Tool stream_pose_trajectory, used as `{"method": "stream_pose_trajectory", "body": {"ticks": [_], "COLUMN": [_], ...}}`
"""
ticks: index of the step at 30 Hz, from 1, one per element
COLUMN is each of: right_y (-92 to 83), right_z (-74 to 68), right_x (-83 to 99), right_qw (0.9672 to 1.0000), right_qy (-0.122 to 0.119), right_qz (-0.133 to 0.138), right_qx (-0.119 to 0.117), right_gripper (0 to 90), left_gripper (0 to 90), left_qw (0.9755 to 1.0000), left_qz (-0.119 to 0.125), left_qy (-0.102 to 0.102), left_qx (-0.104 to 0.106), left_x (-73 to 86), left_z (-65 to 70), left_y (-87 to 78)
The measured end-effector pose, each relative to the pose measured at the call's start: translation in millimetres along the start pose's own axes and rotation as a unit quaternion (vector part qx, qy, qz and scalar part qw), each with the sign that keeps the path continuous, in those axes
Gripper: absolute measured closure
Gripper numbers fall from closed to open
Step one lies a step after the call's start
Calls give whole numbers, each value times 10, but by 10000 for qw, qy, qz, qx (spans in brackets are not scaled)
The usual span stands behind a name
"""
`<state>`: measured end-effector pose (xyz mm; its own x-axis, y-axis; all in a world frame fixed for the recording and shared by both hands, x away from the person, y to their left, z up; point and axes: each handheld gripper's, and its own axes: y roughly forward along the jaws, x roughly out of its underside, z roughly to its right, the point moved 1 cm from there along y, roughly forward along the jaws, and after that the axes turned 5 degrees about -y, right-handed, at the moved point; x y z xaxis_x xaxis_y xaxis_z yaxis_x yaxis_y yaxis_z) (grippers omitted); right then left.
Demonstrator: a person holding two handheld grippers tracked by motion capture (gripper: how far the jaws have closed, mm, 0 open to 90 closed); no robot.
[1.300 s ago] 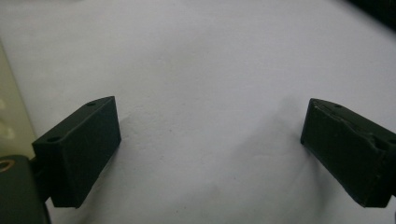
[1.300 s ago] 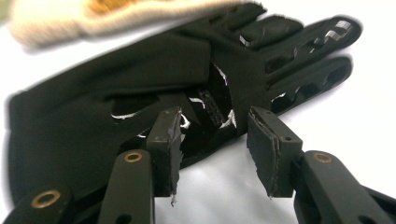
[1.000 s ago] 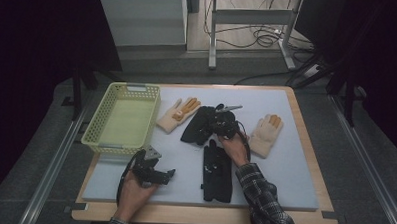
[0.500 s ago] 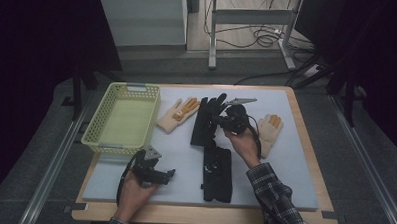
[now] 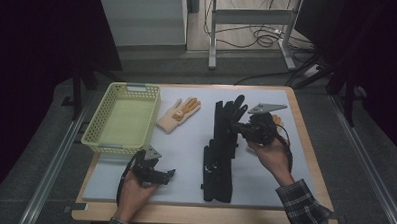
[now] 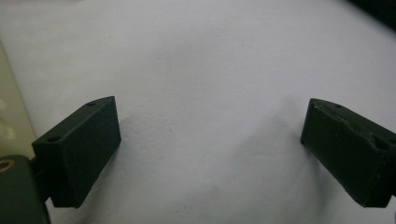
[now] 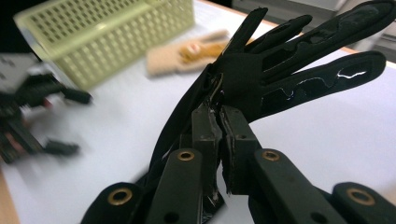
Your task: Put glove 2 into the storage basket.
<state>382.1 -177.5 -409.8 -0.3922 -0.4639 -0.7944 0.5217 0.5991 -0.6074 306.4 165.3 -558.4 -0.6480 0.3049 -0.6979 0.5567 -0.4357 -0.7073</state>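
Observation:
My right gripper (image 5: 239, 127) is shut on a black glove (image 5: 227, 118) and holds it raised over the right half of the white mat (image 5: 185, 151). In the right gripper view the jaws pinch the black glove (image 7: 289, 70) near its palm, and its fingers spread up and to the right. A second black glove (image 5: 217, 175) lies flat below it. A tan glove (image 5: 179, 114) lies beside the yellow-green basket (image 5: 119, 148). My left gripper (image 5: 168, 175) rests open at the front left, with bare mat (image 6: 210, 93) between its jaws.
Another tan glove (image 5: 278, 120) peeks out behind my right gripper. The basket (image 7: 107, 32) and the tan glove (image 7: 187, 53) lie beyond the held glove. The table's wooden edge (image 5: 305, 146) runs close on the right. Cables and a metal stand are on the floor behind.
My right gripper has risen and moved right with the black glove, lifting it off the mat. The left gripper has stayed put.

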Motion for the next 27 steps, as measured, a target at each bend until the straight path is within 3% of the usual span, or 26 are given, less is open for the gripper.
{"method": "stream_pose_trajectory", "body": {"ticks": [6, 9, 18, 27], "right_y": [-40, 10, 311, 509], "right_z": [232, 292, 258, 55], "right_x": [330, 407, 332, 121], "right_qw": [9986, 9974, 9971, 9981], "right_qy": [213, 155, 137, -16], "right_qz": [-324, -477, -636, -593], "right_qx": [346, 509, 400, 169], "right_gripper": [838, 835, 827, 815], "left_gripper": [50, 50, 50, 50], "left_qw": [10000, 10000, 10000, 10000], "left_qz": [2, -15, -16, -17], "left_qy": [5, 13, 15, 25], "left_qx": [-2, 1, 1, 0], "left_x": [0, 1, 1, 0], "left_z": [0, -1, -2, -3], "left_y": [0, -2, -2, -3]}}
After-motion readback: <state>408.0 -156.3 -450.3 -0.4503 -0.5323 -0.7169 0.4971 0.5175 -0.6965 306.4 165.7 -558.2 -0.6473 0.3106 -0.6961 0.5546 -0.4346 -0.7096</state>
